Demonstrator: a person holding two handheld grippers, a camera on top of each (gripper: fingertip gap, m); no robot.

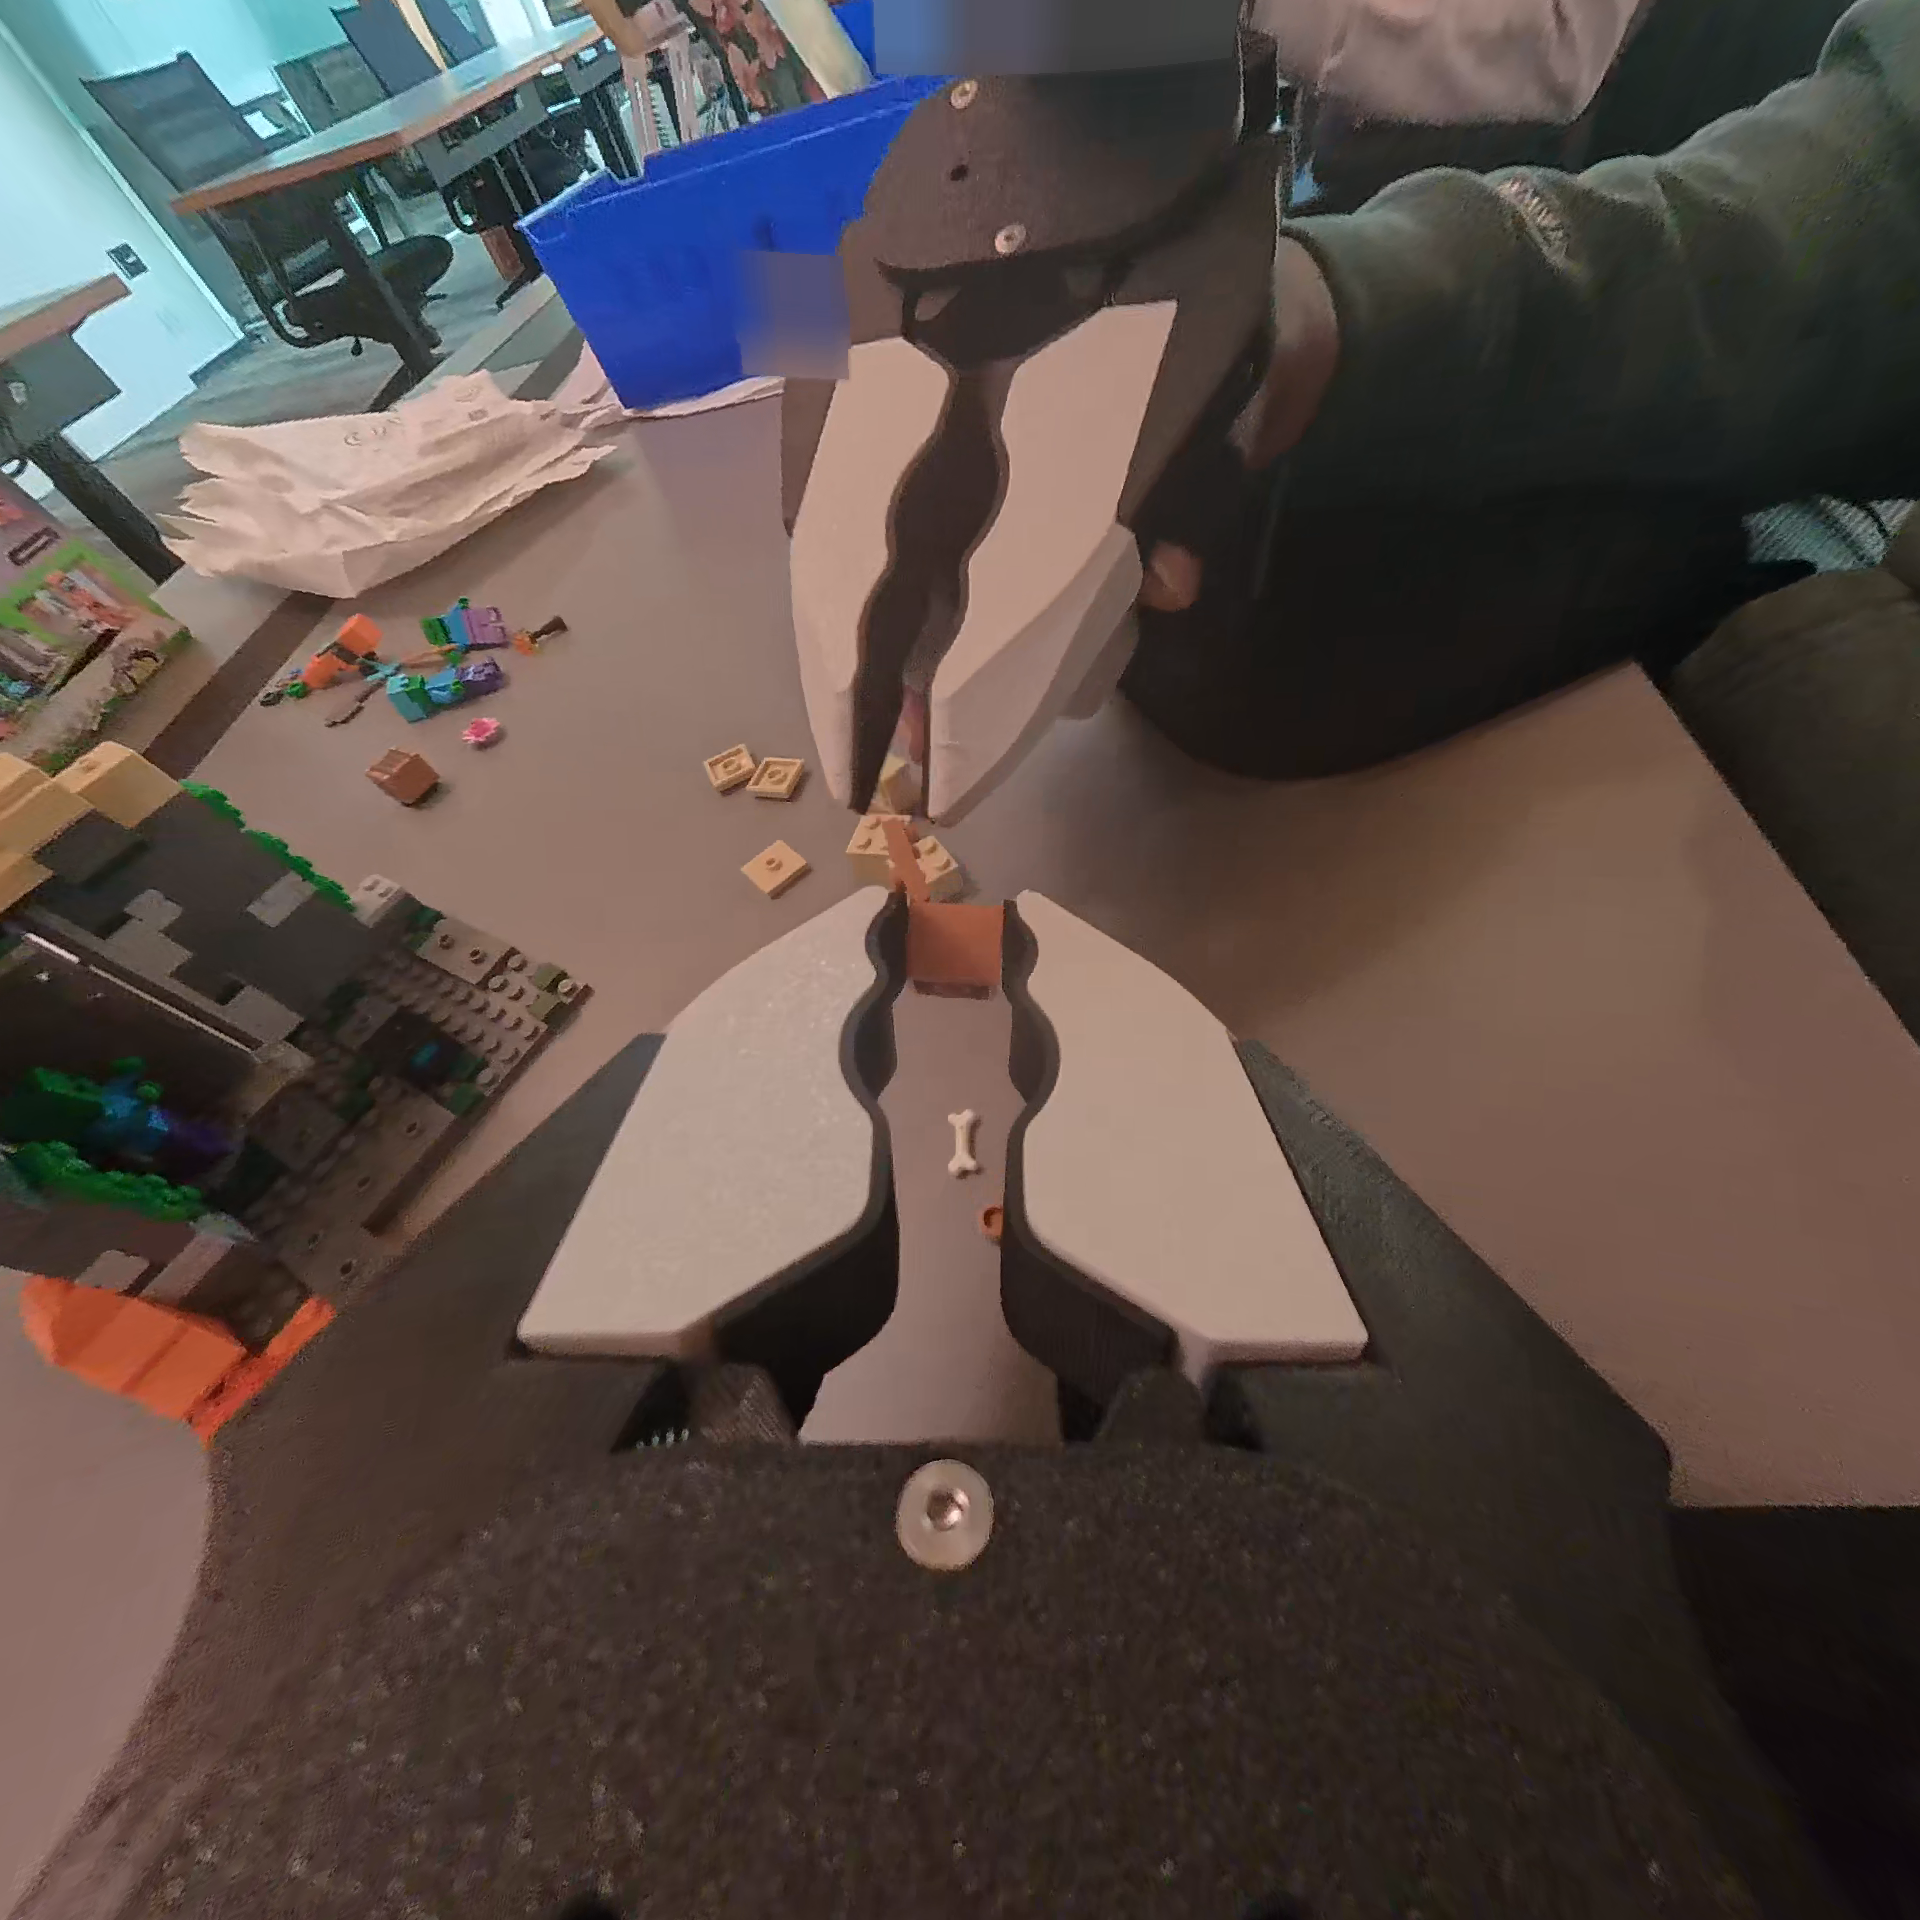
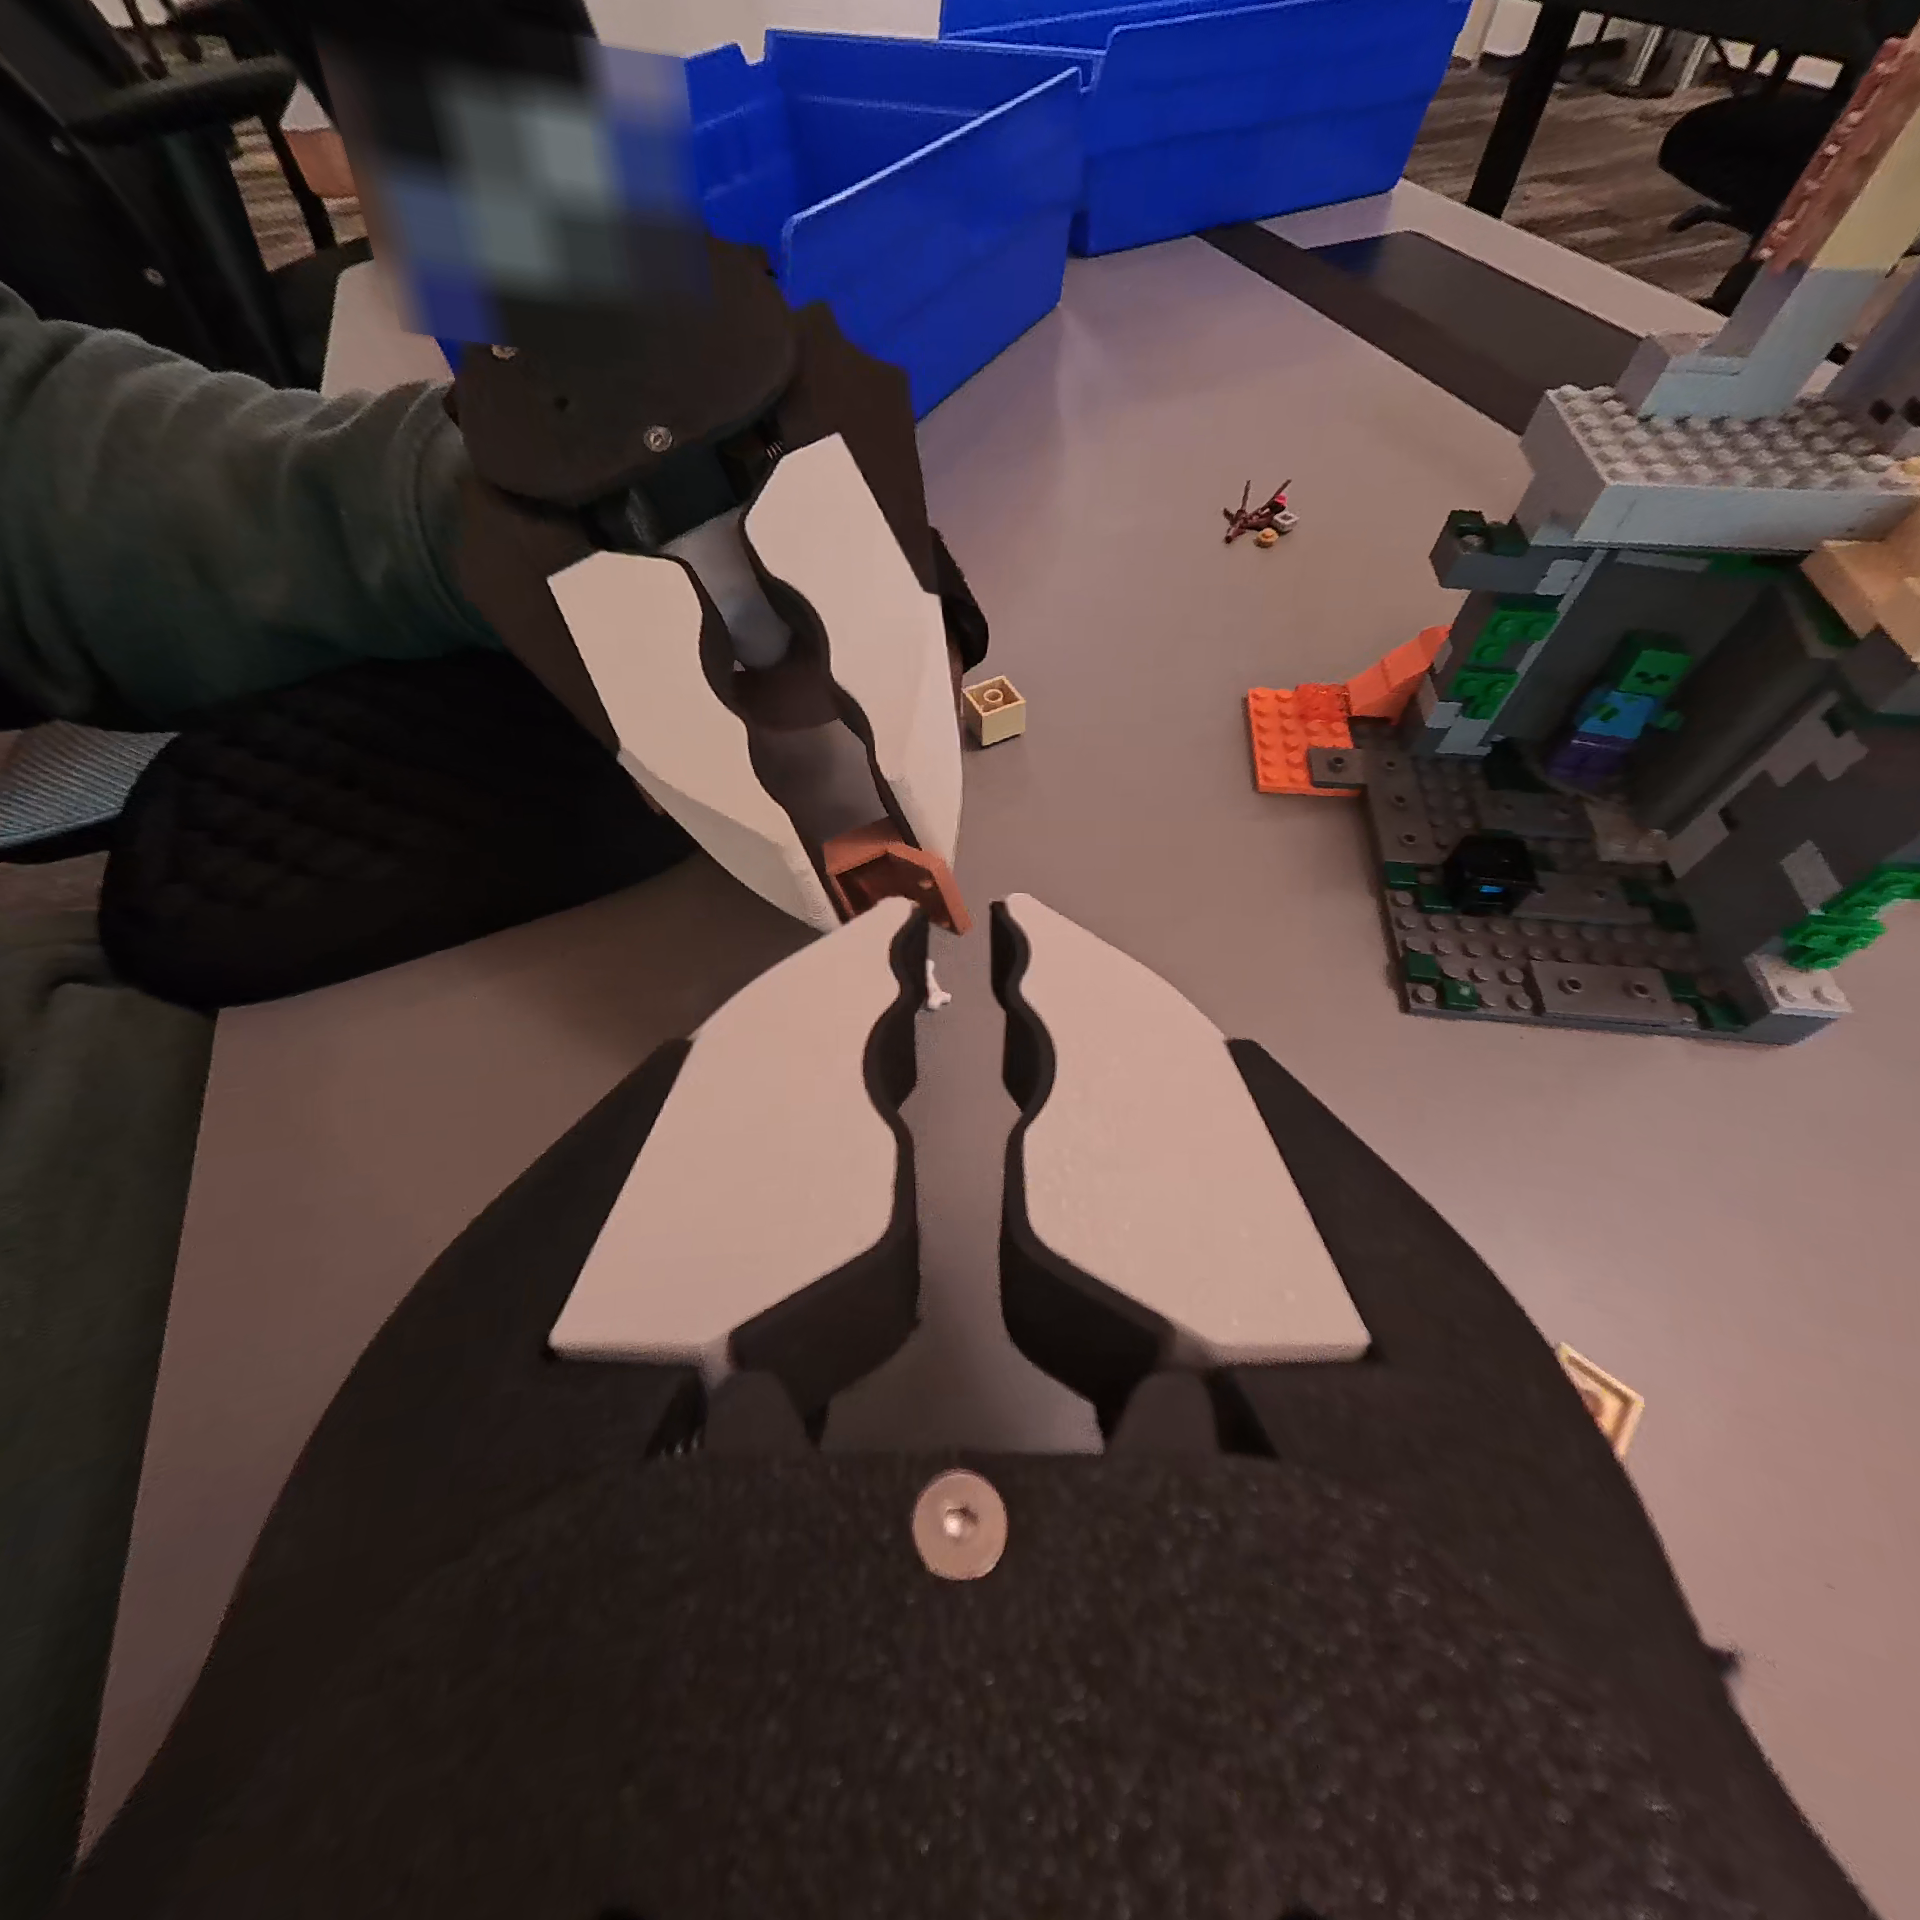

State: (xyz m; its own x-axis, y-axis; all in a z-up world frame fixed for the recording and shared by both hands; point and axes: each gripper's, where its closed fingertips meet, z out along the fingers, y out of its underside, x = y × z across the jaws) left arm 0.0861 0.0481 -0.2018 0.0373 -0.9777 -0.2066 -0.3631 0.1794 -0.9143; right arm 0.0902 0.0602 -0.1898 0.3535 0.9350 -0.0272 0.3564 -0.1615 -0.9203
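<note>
My left gripper [image 1: 954, 904] is shut on a small brown brick [image 1: 954, 940], held just above the grey table [image 1: 1351, 935]. A thin brown piece [image 1: 906, 862] sticks out from the brick's far side. My right gripper [image 1: 899, 808] comes in from the opposite side, tips almost meeting the left one's. In the right wrist view the left gripper [image 2: 888, 883] holds the brick [image 2: 868, 878]. The end of the thin piece [image 2: 940, 883] lies between the tips of my right gripper [image 2: 956, 909]. Its jaws stand a little apart, with table showing beside the piece.
A white bone piece [image 1: 964, 1141] lies on the table under the grippers. Tan plates [image 1: 753, 771] lie just beyond them, and a tan brick [image 2: 994, 710]. A grey-and-green brick model [image 2: 1662, 779] stands to one side. Blue bins [image 2: 935, 208] and paper bags [image 1: 395, 478] are farther back. Only a small space, under 4 cm, lies between the two pairs of fingers. The grey-and-green brick model [image 2: 1662, 779] is about 20 cm from both grippers' fingertips. Seen from the left wrist view [image 1: 195, 1063] as well.
</note>
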